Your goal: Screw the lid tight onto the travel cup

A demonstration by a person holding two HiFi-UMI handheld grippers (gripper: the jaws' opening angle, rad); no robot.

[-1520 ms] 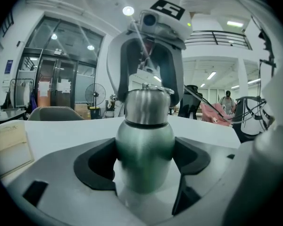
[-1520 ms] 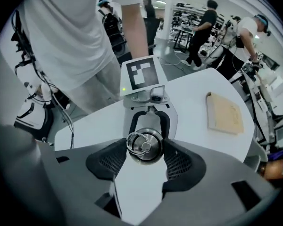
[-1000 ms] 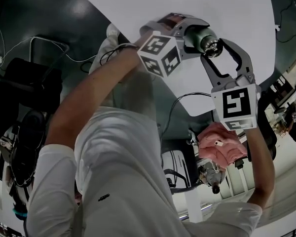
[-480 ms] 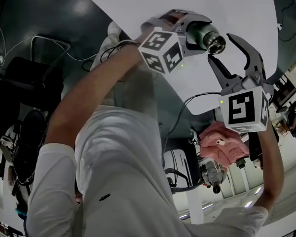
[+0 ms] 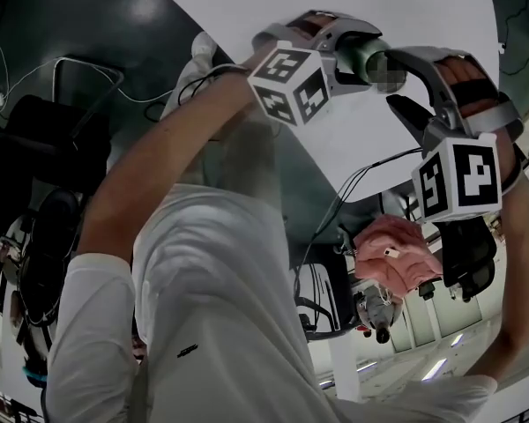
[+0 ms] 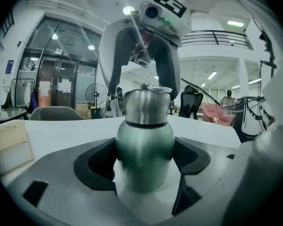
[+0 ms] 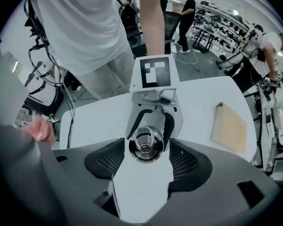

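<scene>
A green metal travel cup [image 6: 144, 145] with a steel lid [image 6: 146, 105] points out from my left gripper [image 6: 145, 166], which is shut on its body. In the head view the cup [image 5: 357, 55] is held over the white table. My right gripper [image 7: 146, 161] points straight down at the lid [image 7: 145, 142], whose ring handle faces its camera. Its jaws have just been opening and stand open. The lid sits between the pads [image 7: 108, 161] with a thin gap on each side. From the left gripper view, the right gripper [image 6: 144, 95] straddles the lid from above.
A white table [image 5: 335, 7] lies under both grippers. A wooden board [image 7: 229, 127] rests on it to one side. A pink cloth [image 5: 392, 258] lies on a chair below the table edge, cables hang nearby, and people [image 7: 186, 8] stand further off.
The right gripper has rolled about the lid, its marker cube swinging right and down, and its jaws have widened. The left gripper and the cup have stayed put.
</scene>
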